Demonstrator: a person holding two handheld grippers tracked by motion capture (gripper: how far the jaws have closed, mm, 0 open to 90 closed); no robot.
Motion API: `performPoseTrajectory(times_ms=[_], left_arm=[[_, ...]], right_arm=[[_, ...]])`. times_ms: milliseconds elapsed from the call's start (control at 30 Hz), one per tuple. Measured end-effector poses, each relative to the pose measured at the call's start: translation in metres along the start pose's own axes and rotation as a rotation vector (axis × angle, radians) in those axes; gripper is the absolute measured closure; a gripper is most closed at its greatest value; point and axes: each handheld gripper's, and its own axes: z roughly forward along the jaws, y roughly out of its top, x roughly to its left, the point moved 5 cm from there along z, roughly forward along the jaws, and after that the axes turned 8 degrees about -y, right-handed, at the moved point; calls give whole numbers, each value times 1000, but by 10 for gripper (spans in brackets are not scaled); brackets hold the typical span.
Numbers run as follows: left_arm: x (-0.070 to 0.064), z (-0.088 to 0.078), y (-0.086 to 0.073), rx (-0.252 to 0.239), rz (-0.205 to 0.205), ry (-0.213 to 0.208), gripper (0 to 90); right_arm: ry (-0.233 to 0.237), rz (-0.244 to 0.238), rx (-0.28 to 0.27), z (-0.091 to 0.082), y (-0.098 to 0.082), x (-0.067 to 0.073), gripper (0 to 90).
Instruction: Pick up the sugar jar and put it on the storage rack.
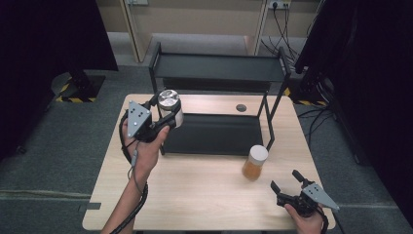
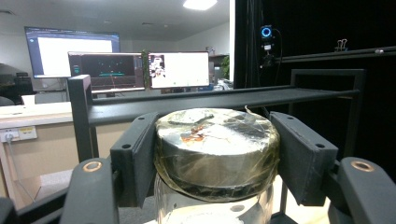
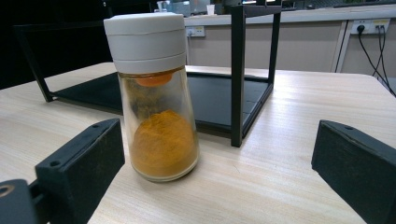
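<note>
From the high view, the left tongs clamp a jar by its lid, held up at the left end of the rack, likely for shelving. The right tongs rest apart on the table near a shaker. In the left gripper view, both pads grip the foil-topped jar just under the upper shelf. In the right gripper view, the shaker stands upright ahead of open jaws, ready for pickup.
</note>
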Motion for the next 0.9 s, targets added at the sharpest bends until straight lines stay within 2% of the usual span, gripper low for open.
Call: performPoseTrajectory(times_ms=[433,900], left_arm=[[5,7,16,-5,13,30,353],[8,15,31,-22,6,53,353]], right_arm=[[0,-1,2,0,0,0,28],[1,3,0,0,0,-1,27]])
